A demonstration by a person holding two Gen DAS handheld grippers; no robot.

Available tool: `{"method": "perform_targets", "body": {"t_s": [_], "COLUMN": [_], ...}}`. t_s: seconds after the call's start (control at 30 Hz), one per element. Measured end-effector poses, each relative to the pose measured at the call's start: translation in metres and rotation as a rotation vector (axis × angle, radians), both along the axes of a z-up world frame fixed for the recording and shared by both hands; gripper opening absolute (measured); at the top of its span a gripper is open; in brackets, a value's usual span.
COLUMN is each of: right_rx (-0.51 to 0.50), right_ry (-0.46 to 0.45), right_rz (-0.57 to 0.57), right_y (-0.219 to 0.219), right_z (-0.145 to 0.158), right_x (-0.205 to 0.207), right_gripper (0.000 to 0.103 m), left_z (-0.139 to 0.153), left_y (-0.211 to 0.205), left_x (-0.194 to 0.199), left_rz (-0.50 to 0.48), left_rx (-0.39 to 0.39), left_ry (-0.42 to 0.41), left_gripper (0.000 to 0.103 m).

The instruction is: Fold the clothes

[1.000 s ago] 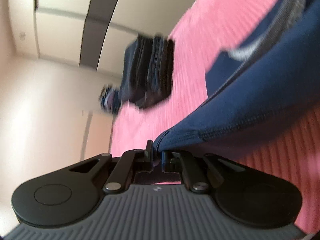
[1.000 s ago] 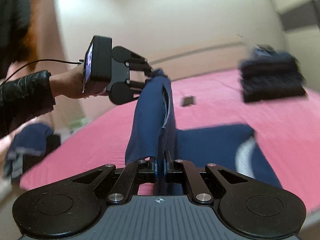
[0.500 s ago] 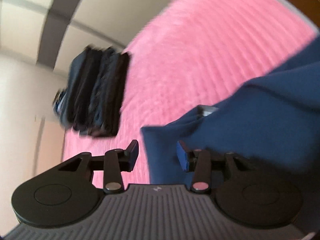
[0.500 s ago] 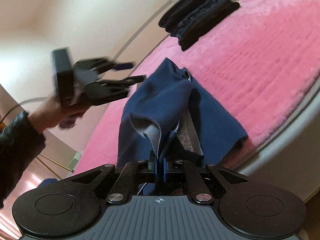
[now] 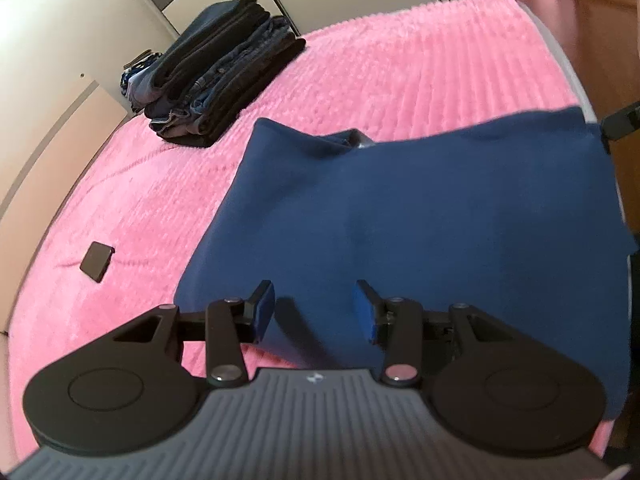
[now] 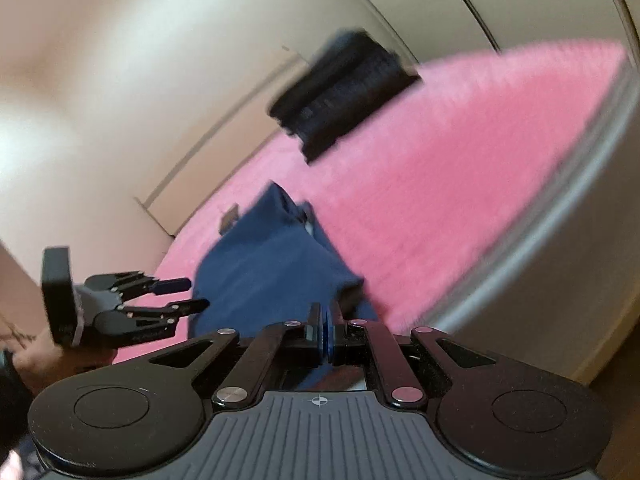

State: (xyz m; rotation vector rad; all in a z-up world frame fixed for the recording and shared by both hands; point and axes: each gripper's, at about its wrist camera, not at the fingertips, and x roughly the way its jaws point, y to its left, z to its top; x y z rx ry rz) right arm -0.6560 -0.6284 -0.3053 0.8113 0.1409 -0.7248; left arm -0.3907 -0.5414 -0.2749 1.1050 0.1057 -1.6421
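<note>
A navy blue garment [image 5: 420,216] lies folded flat on the pink bedspread [image 5: 400,64] near the bed's edge. My left gripper [image 5: 314,308] is open and empty, its blue pads just above the garment's near edge. It also shows in the right wrist view [image 6: 188,292], open beside the garment [image 6: 272,264]. My right gripper [image 6: 326,328] is shut on the garment's near right corner, at the bed's rim.
A stack of folded dark jeans and clothes [image 5: 224,68] sits at the far side of the bed, also in the right wrist view [image 6: 344,92]. A small black flat object [image 5: 97,261] lies on the bedspread to the left. The bed's grey rim [image 6: 560,208] runs on the right.
My left gripper has let go of the garment and opened. The garment has dropped from hanging between both grippers to lying flat on the bed. My right gripper stays shut on it.
</note>
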Motion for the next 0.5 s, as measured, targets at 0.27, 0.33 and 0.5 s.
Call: {"method": "perform_targets", "body": {"t_s": [0.27, 0.33, 0.5], "right_rx": [-0.065, -0.065, -0.097], "right_ry": [0.023, 0.022, 0.019], "right_rz": [0.059, 0.07, 0.123], "right_y": [-0.031, -0.048, -0.075], "right_z": [0.014, 0.013, 0.013], "right_x": [0.039, 0.053, 0.075], "right_gripper": [0.005, 0.027, 0.091], "left_z": [0.027, 0.028, 0.023], "left_y": [-0.037, -0.055, -0.115], "left_x": [0.034, 0.045, 0.069], "left_rz": [0.06, 0.083, 0.13], "left_rx": [-0.051, -0.042, 0.033], "left_ry": [0.048, 0.072, 0.224], "left_gripper": [0.042, 0.042, 0.042]}}
